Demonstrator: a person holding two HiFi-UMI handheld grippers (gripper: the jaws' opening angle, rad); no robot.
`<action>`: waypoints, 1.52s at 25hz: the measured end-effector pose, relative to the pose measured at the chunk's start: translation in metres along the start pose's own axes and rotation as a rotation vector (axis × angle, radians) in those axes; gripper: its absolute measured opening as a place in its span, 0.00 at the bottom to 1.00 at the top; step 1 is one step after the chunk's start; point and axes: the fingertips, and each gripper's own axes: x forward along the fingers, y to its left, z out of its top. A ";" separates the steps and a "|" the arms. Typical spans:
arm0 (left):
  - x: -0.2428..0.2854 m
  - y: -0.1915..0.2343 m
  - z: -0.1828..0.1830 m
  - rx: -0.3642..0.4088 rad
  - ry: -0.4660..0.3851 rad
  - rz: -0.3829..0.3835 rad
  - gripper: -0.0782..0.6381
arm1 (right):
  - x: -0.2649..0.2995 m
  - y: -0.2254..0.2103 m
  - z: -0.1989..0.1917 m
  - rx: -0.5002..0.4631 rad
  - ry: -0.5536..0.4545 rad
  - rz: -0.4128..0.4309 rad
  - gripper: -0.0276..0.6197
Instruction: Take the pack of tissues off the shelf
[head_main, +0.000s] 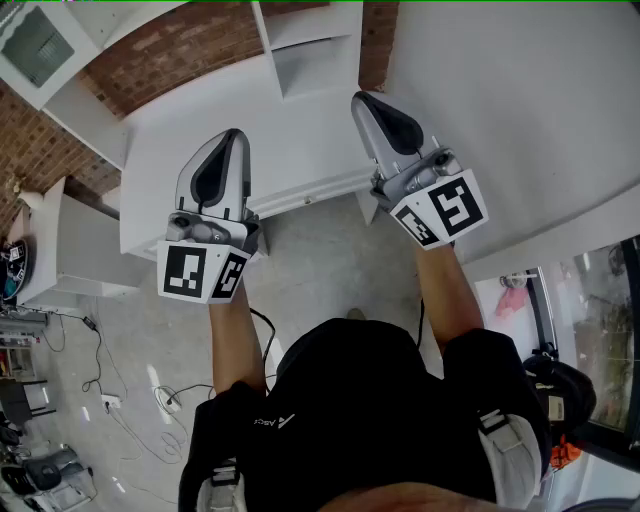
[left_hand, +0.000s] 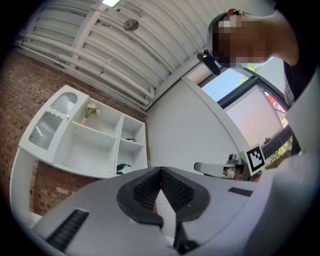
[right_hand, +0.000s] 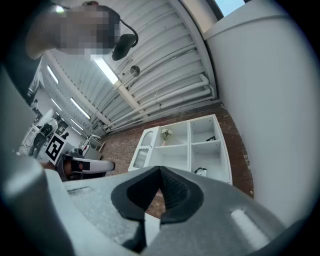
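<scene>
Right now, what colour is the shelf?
The shelf is white; right gripper view shows it best.

Black shirt (head_main: 360, 400), grey left tool (head_main: 235, 135), right tool (head_main: 360, 98)

In the shelf (right_hand: 189, 150)'s lower right compartment sits a pale-and-dark thing (right_hand: 201, 171), too small to identify. So is the dark thing (right_hand: 212, 138) in the compartment above. The right gripper (right_hand: 159, 175) hides part of the shelf's bottom edge.
</scene>
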 end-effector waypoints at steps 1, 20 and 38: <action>0.001 -0.002 0.001 0.002 0.000 0.000 0.11 | -0.001 -0.002 0.002 0.004 -0.004 0.000 0.04; 0.063 -0.010 -0.002 0.049 -0.015 0.078 0.11 | -0.002 -0.069 -0.005 0.036 0.017 0.063 0.05; 0.163 0.105 -0.045 0.017 -0.036 0.063 0.11 | 0.164 -0.165 -0.067 0.078 0.116 0.007 0.05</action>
